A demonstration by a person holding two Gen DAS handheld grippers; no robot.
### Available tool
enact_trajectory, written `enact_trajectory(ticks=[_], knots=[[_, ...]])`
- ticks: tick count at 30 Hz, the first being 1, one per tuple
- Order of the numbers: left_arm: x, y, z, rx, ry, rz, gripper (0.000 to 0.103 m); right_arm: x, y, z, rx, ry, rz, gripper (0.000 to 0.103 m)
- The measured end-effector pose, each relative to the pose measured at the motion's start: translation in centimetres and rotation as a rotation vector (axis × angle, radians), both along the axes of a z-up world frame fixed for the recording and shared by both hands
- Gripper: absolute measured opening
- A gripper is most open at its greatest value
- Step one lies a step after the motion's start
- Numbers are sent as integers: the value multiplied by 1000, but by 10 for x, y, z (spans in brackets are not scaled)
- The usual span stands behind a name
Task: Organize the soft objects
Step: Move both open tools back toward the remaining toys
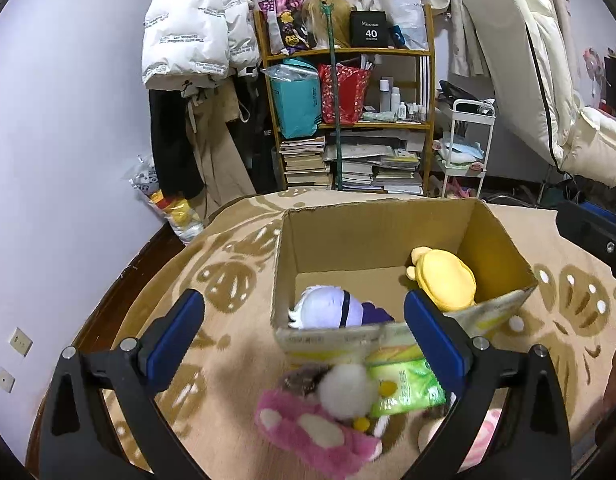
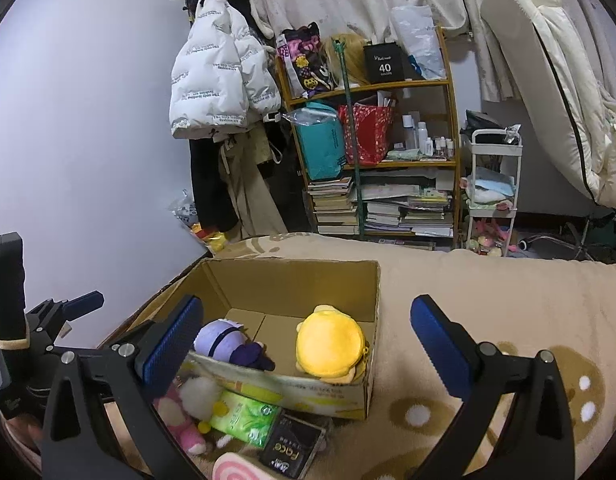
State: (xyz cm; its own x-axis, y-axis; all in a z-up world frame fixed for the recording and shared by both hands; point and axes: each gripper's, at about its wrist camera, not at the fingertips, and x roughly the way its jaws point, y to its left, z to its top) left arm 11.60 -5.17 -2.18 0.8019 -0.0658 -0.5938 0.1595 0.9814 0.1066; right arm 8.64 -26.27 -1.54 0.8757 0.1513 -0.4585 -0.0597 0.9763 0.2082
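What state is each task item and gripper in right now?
cardboard box: open, upright on the blanket.
yellow plush: inside the box.
purple plush: inside the box.
pink plush: outside, in front of the box.
green tissue pack: outside, beside the pink plush.
left gripper: open, empty.
right gripper: open, empty.

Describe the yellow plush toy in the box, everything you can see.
The yellow plush toy is round and soft-looking, with a domed back, a paler yellow underside and small stubby limbs. It lies inside the open cardboard box, in its right near corner, leaning against the front wall. A purple-and-white plush lies apart from it on the left. Neither gripper touches it.
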Motion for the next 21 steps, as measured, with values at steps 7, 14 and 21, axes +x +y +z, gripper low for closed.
enact_trajectory(ticks=[7,14,21], knots=[[-26,9,7,13,6,5,99,-26,6,8,1,-17,-1,103],[-49,25,15,-24,22,32,99,-54,14,13,-21,-22,1,103],[-65,38,21,-62,37,29,99,-69,21,12,-14,-1,-1,103]])
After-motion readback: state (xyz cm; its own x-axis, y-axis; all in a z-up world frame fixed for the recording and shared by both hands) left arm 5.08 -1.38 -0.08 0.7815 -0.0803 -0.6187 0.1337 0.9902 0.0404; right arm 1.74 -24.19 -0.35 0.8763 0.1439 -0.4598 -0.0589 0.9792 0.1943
